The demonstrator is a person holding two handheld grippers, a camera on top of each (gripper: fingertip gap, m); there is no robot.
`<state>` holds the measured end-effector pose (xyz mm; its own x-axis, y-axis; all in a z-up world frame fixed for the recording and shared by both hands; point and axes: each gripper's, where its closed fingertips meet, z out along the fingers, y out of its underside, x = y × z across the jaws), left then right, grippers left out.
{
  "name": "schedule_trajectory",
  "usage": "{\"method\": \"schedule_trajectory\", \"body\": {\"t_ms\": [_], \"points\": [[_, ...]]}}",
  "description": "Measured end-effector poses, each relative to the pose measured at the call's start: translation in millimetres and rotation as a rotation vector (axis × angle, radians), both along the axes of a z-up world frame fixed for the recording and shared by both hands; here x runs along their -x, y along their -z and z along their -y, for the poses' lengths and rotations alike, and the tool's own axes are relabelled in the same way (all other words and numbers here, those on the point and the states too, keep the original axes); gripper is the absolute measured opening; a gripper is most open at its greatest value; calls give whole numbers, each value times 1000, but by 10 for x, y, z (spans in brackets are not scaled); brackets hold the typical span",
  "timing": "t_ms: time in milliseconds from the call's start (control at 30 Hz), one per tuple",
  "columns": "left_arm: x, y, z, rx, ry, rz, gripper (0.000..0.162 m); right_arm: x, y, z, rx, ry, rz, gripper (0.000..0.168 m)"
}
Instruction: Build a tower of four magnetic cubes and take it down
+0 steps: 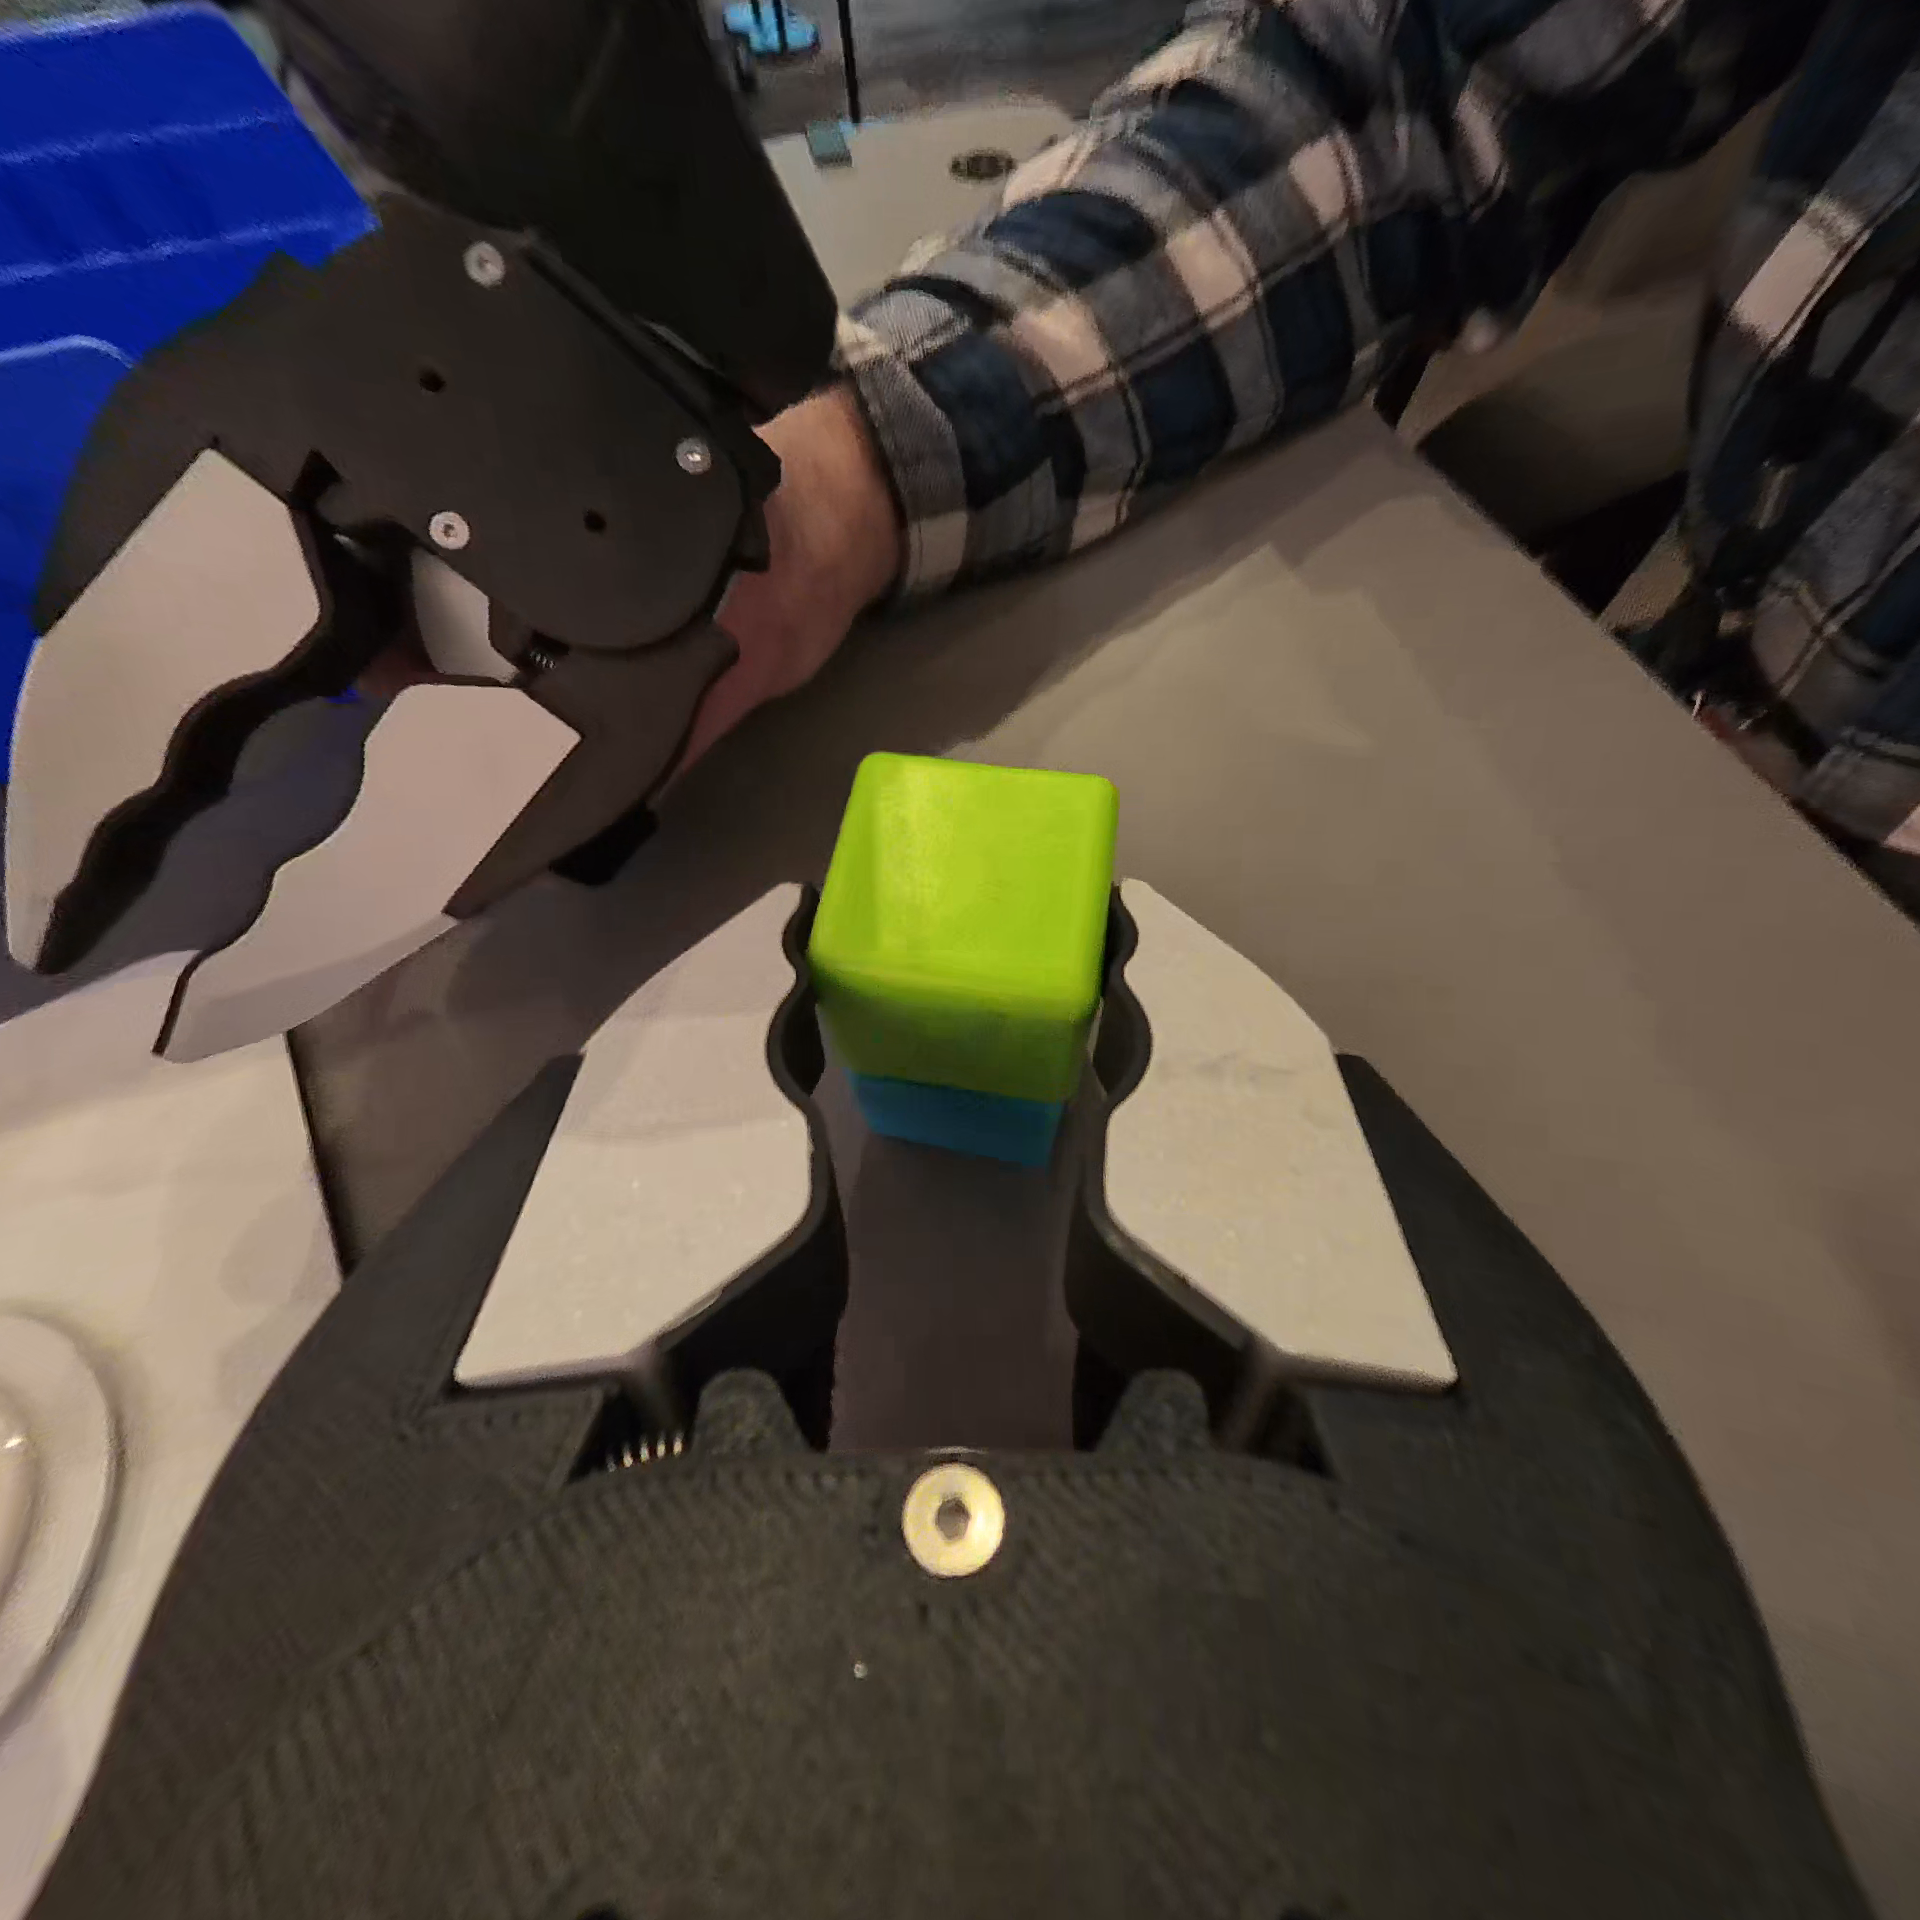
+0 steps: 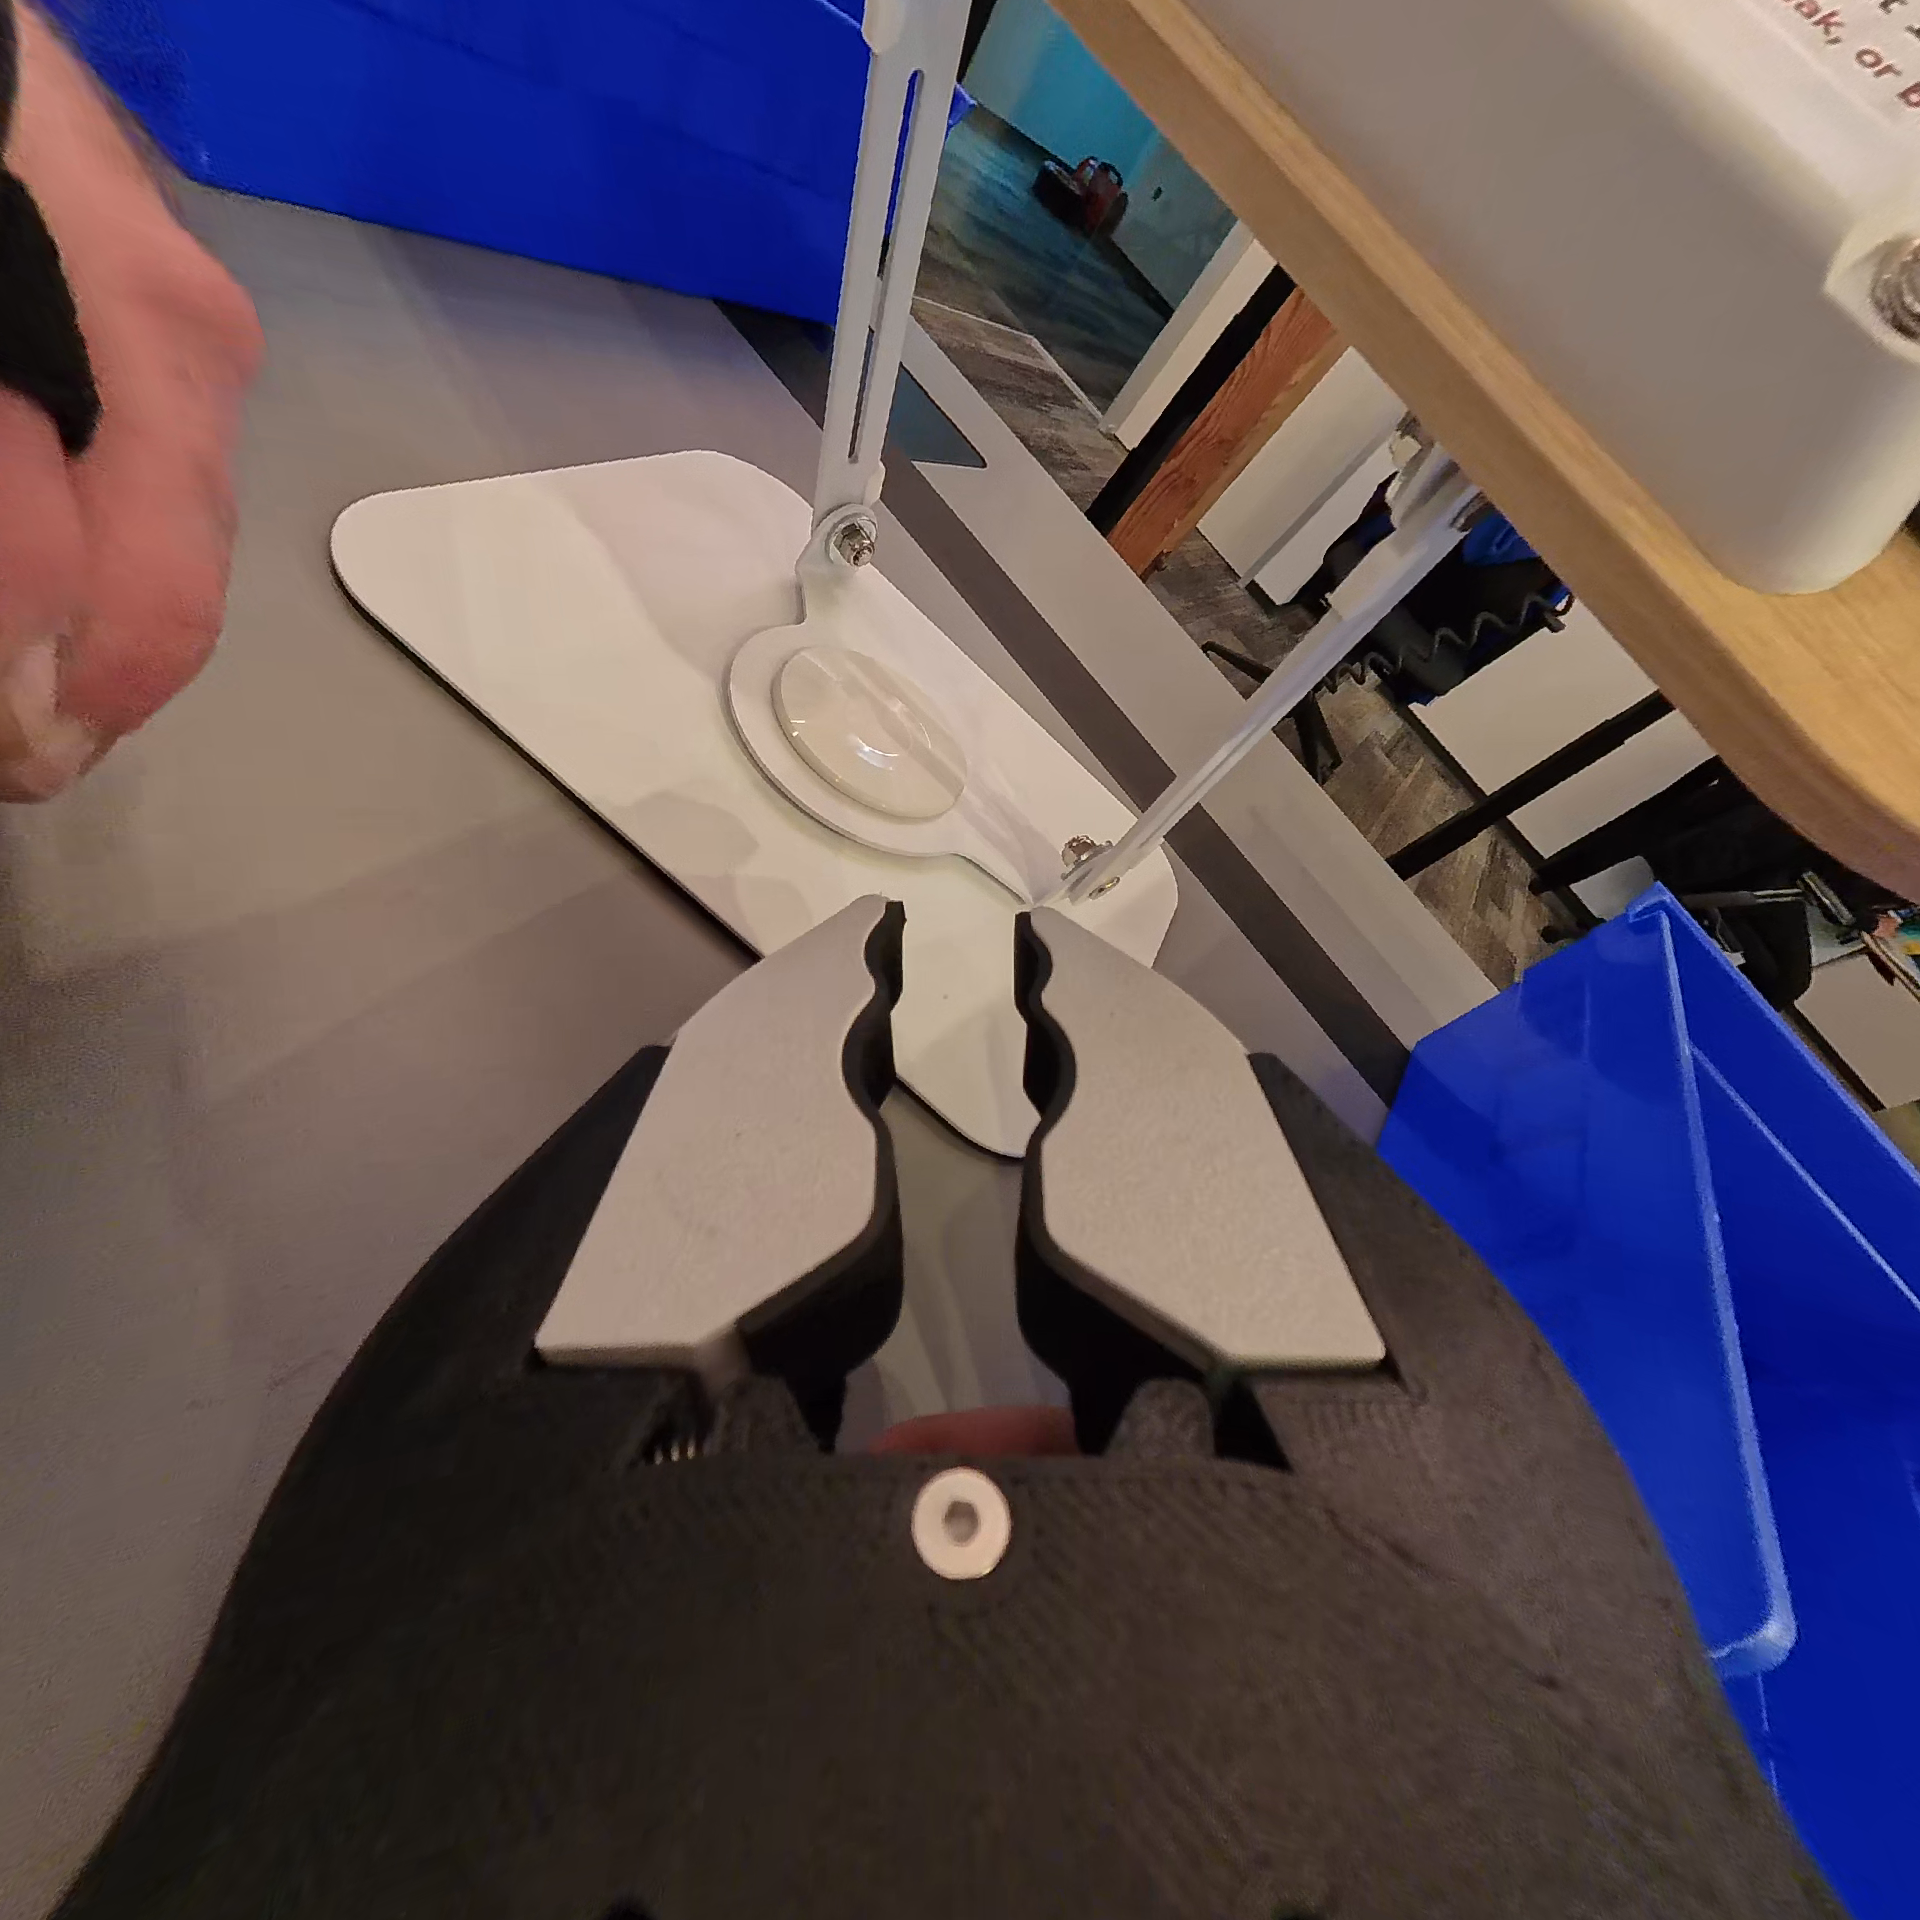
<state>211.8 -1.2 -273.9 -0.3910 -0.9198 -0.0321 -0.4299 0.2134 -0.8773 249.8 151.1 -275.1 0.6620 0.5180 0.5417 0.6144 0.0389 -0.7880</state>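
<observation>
A lime green cube sits on top of a blue cube. In the left wrist view, my left gripper is shut on the green cube, one finger on each side of it. The blue cube hangs on below it; I cannot tell whether it touches the dark table. My right gripper is open and empty, up and to the left of the cubes. In its own view the right gripper holds nothing, with a narrow gap between the jaws. A reddish shape shows under it, unclear what.
A person's plaid sleeve reaches across the table behind the cubes. A hand is at the left. A white stand base with thin arms lies ahead of the right gripper. Blue bins stand at the right and the back.
</observation>
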Motion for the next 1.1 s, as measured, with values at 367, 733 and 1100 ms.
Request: {"method": "schedule_trajectory", "body": {"t_ms": [367, 733, 1100], "points": [[26, -4, -3, 19, -18, -2, 51, 7, 7, 4, 0, -3, 6, 20], [396, -289, -52, -60, -118, -10, 64, 6, 6, 4, 2, -4, 4, 21], [1772, -954, -1043, -407, -572, -161, 55, 10, 17, 2, 3, -4, 12, 21]]}}
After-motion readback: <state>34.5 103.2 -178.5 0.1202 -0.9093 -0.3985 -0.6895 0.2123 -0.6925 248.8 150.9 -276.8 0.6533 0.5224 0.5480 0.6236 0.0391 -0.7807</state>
